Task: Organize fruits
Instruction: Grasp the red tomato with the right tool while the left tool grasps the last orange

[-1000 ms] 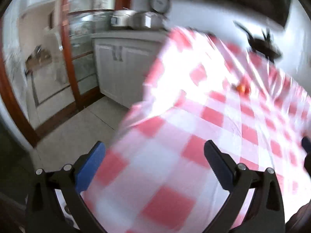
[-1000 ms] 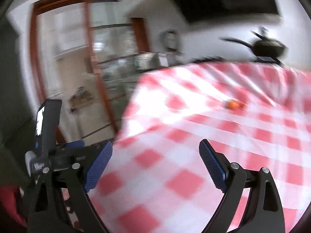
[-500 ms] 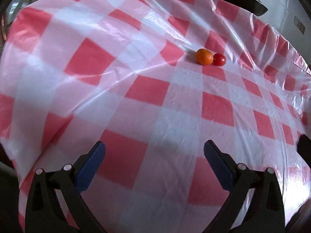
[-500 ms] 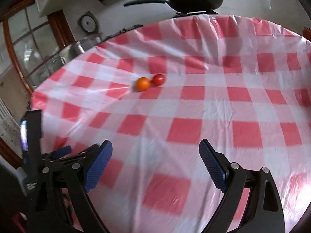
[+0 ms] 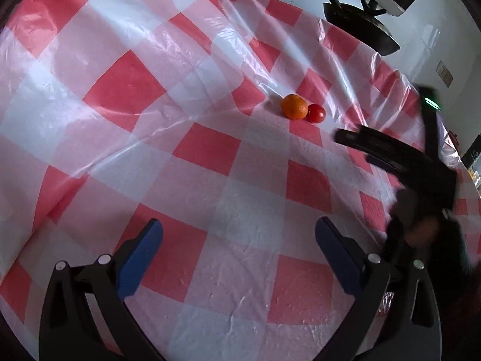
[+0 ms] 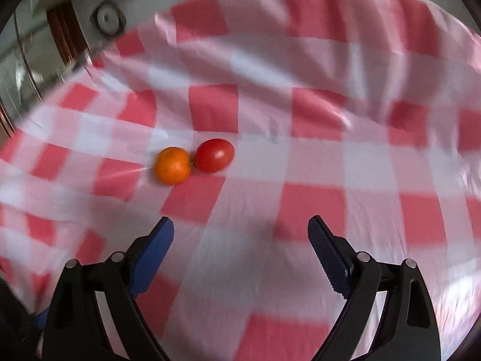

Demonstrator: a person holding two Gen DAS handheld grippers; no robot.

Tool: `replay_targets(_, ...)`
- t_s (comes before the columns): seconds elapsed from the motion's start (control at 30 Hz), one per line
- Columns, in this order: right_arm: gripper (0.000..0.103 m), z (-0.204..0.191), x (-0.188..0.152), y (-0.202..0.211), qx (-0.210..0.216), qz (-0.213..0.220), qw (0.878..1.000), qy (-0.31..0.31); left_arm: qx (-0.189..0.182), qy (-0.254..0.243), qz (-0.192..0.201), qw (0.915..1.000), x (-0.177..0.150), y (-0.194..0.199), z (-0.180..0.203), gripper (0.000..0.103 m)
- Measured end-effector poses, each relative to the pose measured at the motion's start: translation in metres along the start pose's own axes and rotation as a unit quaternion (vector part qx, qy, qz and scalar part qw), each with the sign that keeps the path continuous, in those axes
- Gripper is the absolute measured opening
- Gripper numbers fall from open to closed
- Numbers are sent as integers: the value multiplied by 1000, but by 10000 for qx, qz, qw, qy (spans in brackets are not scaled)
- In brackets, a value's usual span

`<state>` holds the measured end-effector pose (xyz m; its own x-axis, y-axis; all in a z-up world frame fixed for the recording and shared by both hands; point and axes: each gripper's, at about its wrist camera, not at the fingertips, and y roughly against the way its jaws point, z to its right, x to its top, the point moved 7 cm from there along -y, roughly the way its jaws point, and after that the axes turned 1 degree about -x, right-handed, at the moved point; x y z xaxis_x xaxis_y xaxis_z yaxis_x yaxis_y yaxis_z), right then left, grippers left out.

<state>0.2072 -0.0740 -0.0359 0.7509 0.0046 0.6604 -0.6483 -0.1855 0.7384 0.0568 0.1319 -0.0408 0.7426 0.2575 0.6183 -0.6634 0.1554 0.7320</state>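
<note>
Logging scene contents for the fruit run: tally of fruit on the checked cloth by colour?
Orange fruit: 1
Red fruit: 1
Total: 2, lying side by side on the checked cloth; touching or a hair apart, cannot tell.

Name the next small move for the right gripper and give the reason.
Probably ease the right gripper forward and a little left toward the tomato. Its jaws are open and empty, short of the fruit, and the tomato sits touching the orange on the checked tablecloth, so a careful approach should avoid nudging either.
</note>
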Motion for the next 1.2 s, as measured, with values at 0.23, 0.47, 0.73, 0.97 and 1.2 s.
replay_targets(0.23, 71, -20, 34, -50, -433, -376, 9954, 767, -88, 50, 21, 9999, 0, 2, -1, 101)
replay_targets(0.47, 53, -36, 48, -63, -243, -314, 9940, 1016, -115, 107, 74, 9998, 0, 4, -3, 101)
replay_targets(0.73, 39, -33, 15, 5, 584, 98, 9955, 735, -94, 175, 61, 9998, 0, 4, -5, 101)
replay_targets(0.97, 39, 28, -34, 69, 252, 441, 9985, 204, -149, 32, -3, 9999, 0, 3, 1, 101)
replay_targets(1.2, 39, 82, -38, 61, 368, 405, 9953, -796, -93, -213, -217, 9995, -2, -5, 12, 101)
